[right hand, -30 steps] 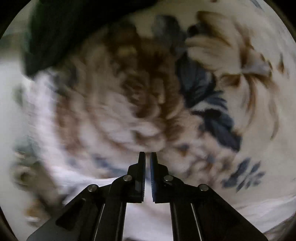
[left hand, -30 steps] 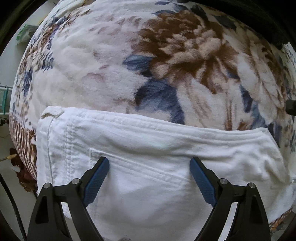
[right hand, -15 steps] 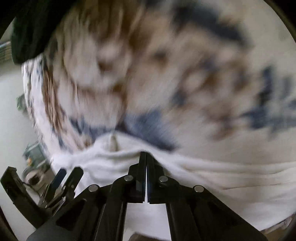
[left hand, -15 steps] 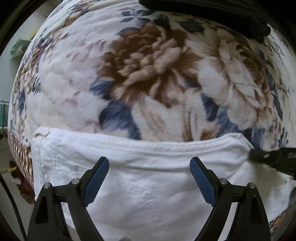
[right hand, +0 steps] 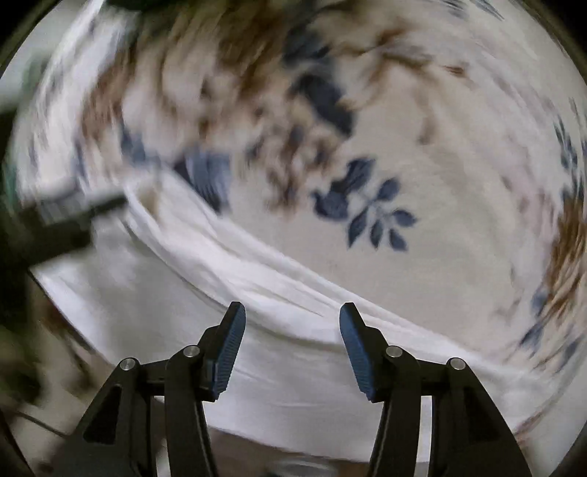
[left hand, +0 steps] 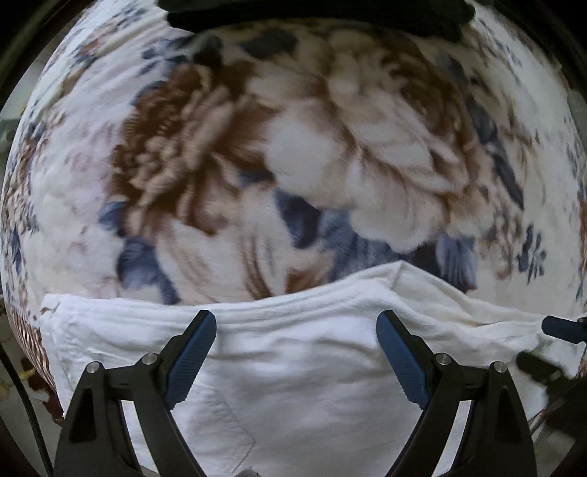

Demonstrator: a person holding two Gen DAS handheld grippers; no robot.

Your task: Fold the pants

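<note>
Both grippers, left gripper (left hand: 295, 339) and just-opened right gripper (right hand: 291, 332), gape empty over seemingly flat white pants (left hand: 312, 385)

A plush floral blanket (left hand: 293, 154) printed with large brown and cream blooms and blue leaves fills nearly the whole view under soft daylight, with a dark fabric mass (left hand: 312, 14) lying along its far edge.

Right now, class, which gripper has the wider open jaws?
The left gripper: its jaws stand wider than the right gripper's, both over the white pants.
</note>
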